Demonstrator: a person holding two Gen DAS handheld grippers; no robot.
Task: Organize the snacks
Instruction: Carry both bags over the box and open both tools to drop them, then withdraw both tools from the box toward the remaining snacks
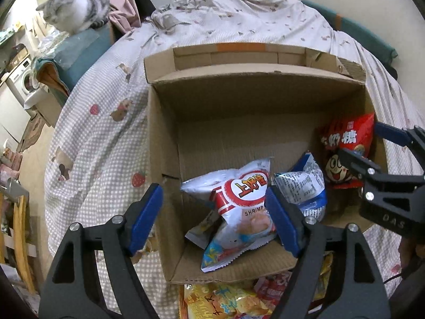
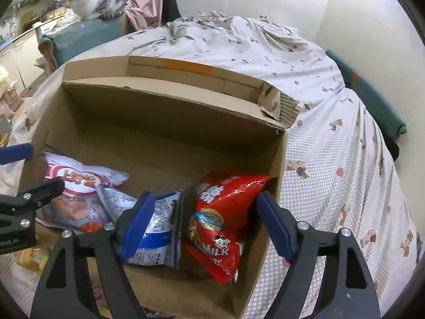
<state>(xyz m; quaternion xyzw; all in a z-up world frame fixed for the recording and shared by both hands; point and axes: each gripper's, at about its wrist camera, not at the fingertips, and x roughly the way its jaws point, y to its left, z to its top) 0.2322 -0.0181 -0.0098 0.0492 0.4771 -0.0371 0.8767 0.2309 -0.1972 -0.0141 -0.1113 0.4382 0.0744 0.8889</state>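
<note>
Sitting on a checked bedspread [image 1: 101,143] printed with strawberries and bears, an open cardboard box [image 1: 164,175] is the landmark for everything else. Inside it, against the near wall, lie three snack bags: a white shrimp chips bag [image 1: 239,207] at the left end, a blue-and-white bag [image 1: 305,186] in the middle, and a red milk candy bag [image 2: 225,212] leaning in the right corner. The left gripper [image 1: 212,218] hangs over the box's left end with its blue pads spread wide, the shrimp chips bag lying between them but not pressed by either pad. The right gripper [image 2: 204,223] hangs over the box's right end, jaws likewise spread, the red bag between the pads with clear gaps on both sides. Only the left wrist view shows more packets outside the box, just past its near wall: a yellow chips bag [image 1: 225,303] and a red-and-white packet [image 1: 273,287] (the right wrist view catches only a yellow sliver there). The right wrist view alone shows the red bag's "MILK" lettering and the box's torn far-right flap corner [image 2: 281,111]. Well beyond the box's far-left corner, a grey-and-white cat [image 1: 77,8] sits on a teal cushion [image 1: 79,50].
</note>
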